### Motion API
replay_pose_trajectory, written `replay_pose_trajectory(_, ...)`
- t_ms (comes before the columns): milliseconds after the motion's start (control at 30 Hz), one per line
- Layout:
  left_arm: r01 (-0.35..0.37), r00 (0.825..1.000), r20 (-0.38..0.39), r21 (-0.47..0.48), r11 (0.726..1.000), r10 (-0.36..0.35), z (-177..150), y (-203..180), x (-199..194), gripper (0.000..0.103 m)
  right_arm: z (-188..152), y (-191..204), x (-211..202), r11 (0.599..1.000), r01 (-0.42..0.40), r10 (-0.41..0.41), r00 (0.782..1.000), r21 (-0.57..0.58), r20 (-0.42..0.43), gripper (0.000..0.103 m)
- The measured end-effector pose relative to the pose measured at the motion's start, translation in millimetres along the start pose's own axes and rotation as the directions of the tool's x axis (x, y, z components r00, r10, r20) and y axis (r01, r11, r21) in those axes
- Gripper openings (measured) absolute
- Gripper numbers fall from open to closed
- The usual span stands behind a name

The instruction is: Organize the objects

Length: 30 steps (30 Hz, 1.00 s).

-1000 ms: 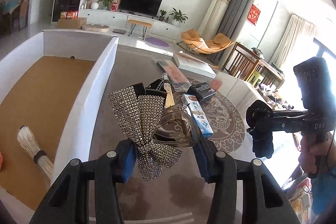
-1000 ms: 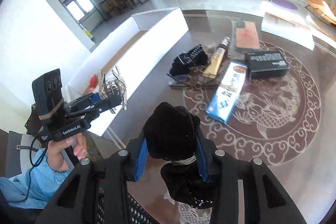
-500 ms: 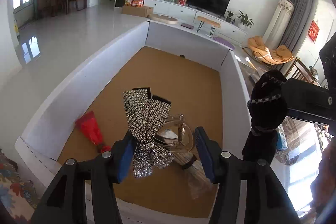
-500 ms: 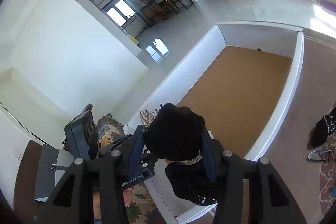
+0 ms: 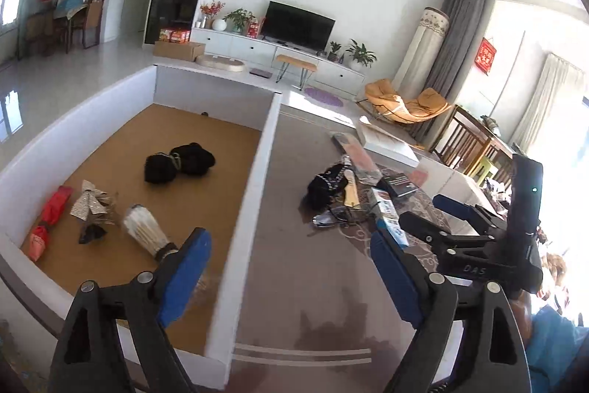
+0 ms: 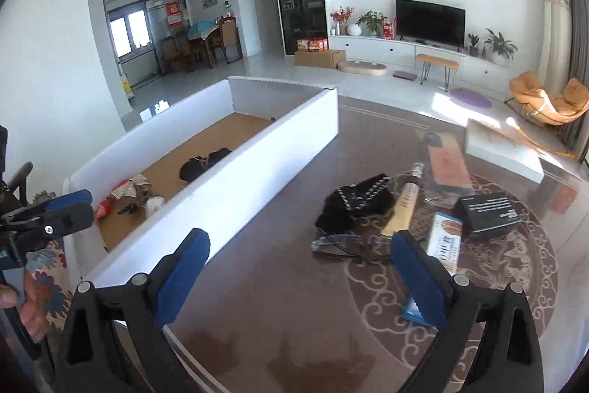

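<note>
Left tool (image 5: 291,267): blue pads wide apart, nothing between them; jaws just been opening; lower centre of the left wrist view, straddling the box wall.
Right tool (image 6: 300,267): pads spread wide and empty; jaws just been opening; lower centre of the right wrist view, over the bare worktop (image 6: 279,301).
White box (image 5: 254,179): left half of the left wrist view, brown floor, white walls.
Already in the box: black pom-pom piece (image 5: 178,162) mid-floor; rhinestone bow (image 5: 90,205), red packet (image 5: 48,223) and pale tassel brush (image 5: 145,234) near the lower-left corner.
Still to sort: black studded bow (image 6: 355,205), cream tube (image 6: 403,205), glasses (image 6: 338,245), blue-white carton (image 6: 443,245), black carton (image 6: 487,212), phone case (image 6: 445,157), clustered right of centre on the worktop, well apart from the box.
Risk, glasses: thin frame lies touching the studded bow; a grab at either likely drags the other along.
Risk, tube: round, could roll off the pads under a skewed pinch.
Risk, box wall: left tool hangs just over it; a low swing toward the pile could knock it.
Risk, two tools: close neighbours at the pile, could collide.
Change from earlier: a second ago left pads clamped the rhinestone bow and right pads the pom-pom piece; both now lie on the box floor, and both views face back toward the pile.
</note>
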<state>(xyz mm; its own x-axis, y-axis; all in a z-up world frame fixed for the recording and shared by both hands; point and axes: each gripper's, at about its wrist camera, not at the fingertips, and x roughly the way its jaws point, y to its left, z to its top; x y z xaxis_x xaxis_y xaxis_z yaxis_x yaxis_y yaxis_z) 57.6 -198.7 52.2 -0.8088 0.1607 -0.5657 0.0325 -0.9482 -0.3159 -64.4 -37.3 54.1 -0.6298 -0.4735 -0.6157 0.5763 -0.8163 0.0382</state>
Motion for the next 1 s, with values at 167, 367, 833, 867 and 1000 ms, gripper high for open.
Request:
replay_pose_trajectory(167, 0.173, 0.979, -0.135, 0.130, 0.976, -0.156, -56, -94, 44, 0.103, -67, -99, -24, 0.966, 0.259, -0.257, 0.961, 0.007, -0.101, 0.103)
replay_pose_trajectory(367, 0.109, 0.965, -0.258, 0.252, 0.962, -0.042, -97, -133, 107, 0.103, -120, -184, -47, 0.917, 0.369, -0.328, 0.914, 0.153, -0.238, 0.103)
replay_pose_trajectory(833, -0.069, 0.962, -0.249, 0.177, 0.982, 0.113, -75, -89, 175, 0.103, -145, -197, -29, 0.897, 0.373, -0.295, 0.904, 0.235, -0.310, 0.103)
replay_pose_trajectory(867, -0.080, 0.960, -0.250, 0.189, 0.979, 0.127, -75, -89, 178, 0.103, -144, -196, -28, 0.897, 0.374, -0.296, 0.904, 0.236, -0.309, 0.103)
replay_pose_trajectory(1000, -0.135, 0.935, -0.282, 0.280, 0.950, 0.216, -81, -100, 189, 0.103, -144, -195, -26, 0.896, 0.376, -0.298, 0.903, 0.235, -0.310, 0.103)
